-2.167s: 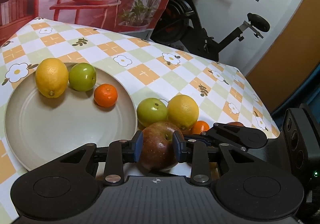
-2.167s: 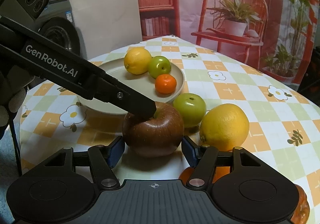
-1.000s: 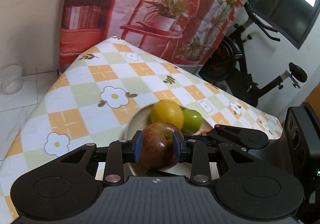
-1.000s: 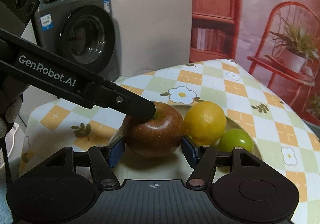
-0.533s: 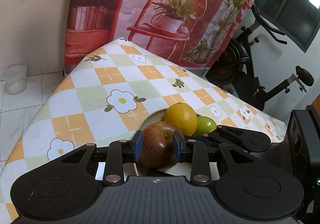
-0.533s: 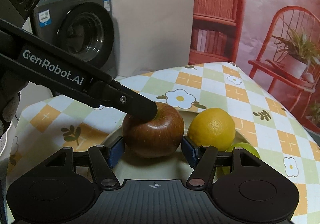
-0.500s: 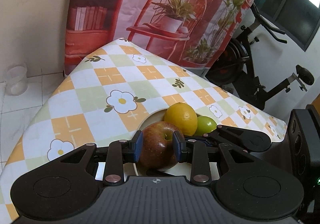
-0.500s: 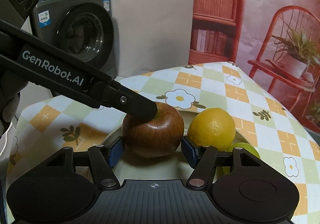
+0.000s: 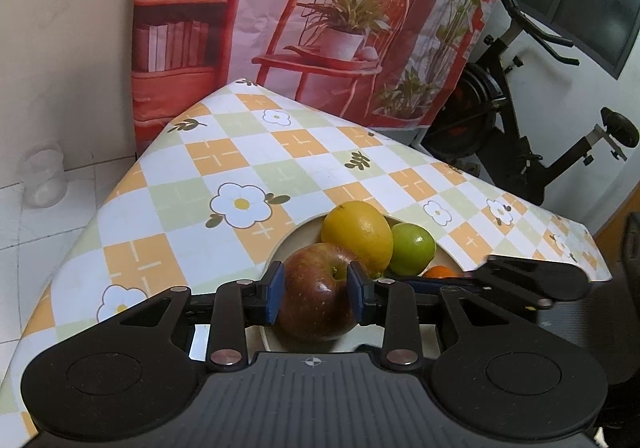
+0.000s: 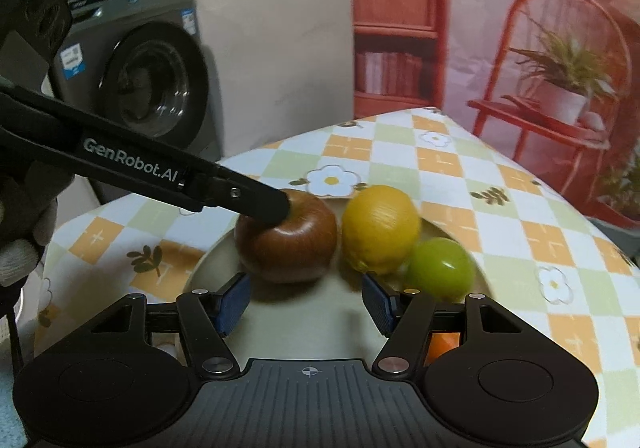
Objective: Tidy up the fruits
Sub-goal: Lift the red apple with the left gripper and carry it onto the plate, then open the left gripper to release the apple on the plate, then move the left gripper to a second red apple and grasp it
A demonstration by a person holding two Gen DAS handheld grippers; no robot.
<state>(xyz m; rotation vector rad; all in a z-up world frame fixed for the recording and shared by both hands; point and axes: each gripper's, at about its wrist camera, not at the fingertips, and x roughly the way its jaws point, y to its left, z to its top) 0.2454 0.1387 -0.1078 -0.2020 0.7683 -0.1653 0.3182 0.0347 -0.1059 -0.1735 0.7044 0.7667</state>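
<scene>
A dark red apple (image 9: 316, 296) rests on the beige plate (image 10: 208, 260), next to a yellow lemon (image 9: 357, 238) and a green fruit (image 9: 412, 250). A small orange (image 9: 440, 272) peeks out behind them. My left gripper (image 9: 316, 290) is shut on the apple, its blue pads against both sides. In the right wrist view one left finger (image 10: 256, 203) lies across the apple's (image 10: 288, 252) top. My right gripper (image 10: 306, 300) stands open just short of the apple, its pads off it. The right gripper's fingers (image 9: 520, 280) show at the right of the left wrist view.
The table carries a checked orange, green and white flowered cloth (image 9: 240, 167), and its corner and edges are close around the plate. A washing machine (image 10: 156, 79) stands behind, an exercise bike (image 9: 520, 127) to the side. A gloved hand (image 10: 20, 248) holds the left gripper.
The right gripper has drawn back from the apple, so its pads no longer flank it. The left gripper still holds the apple, which stays beside the lemon on the plate.
</scene>
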